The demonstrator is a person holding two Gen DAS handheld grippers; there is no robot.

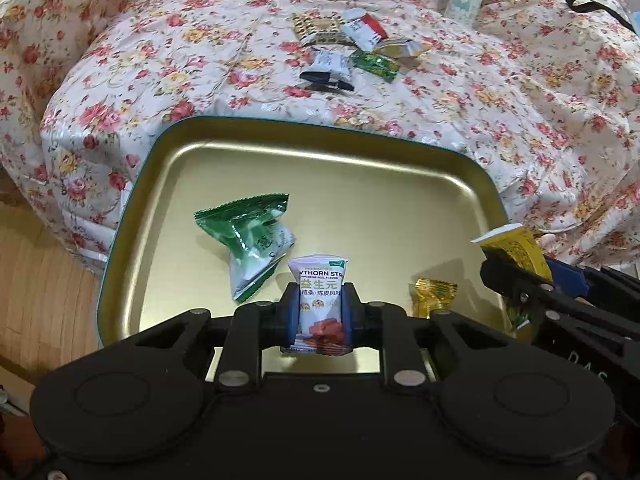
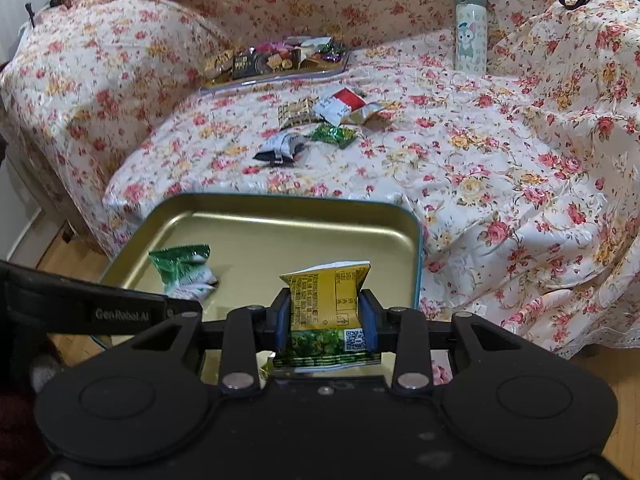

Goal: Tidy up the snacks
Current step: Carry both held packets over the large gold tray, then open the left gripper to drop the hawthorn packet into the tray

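Note:
A gold tin tray (image 1: 360, 176) with a teal rim lies on the floral cloth in front of both grippers; it also shows in the right wrist view (image 2: 304, 220). My left gripper (image 1: 320, 304) is shut on a white hawthorn strip packet (image 1: 320, 304) over the tray. My right gripper (image 2: 326, 316) is shut on a yellow and green snack packet (image 2: 324, 300) over the tray's near right side; it shows at the right of the left wrist view (image 1: 516, 256). A green and white packet (image 1: 252, 244) and a small gold candy (image 1: 434, 296) lie in the tray.
Several loose snack packets (image 2: 316, 124) lie on the cloth beyond the tray. A second tray full of snacks (image 2: 276, 64) sits at the back. A pale bottle (image 2: 471, 30) stands at the back right. Wooden floor (image 1: 40, 280) lies to the left.

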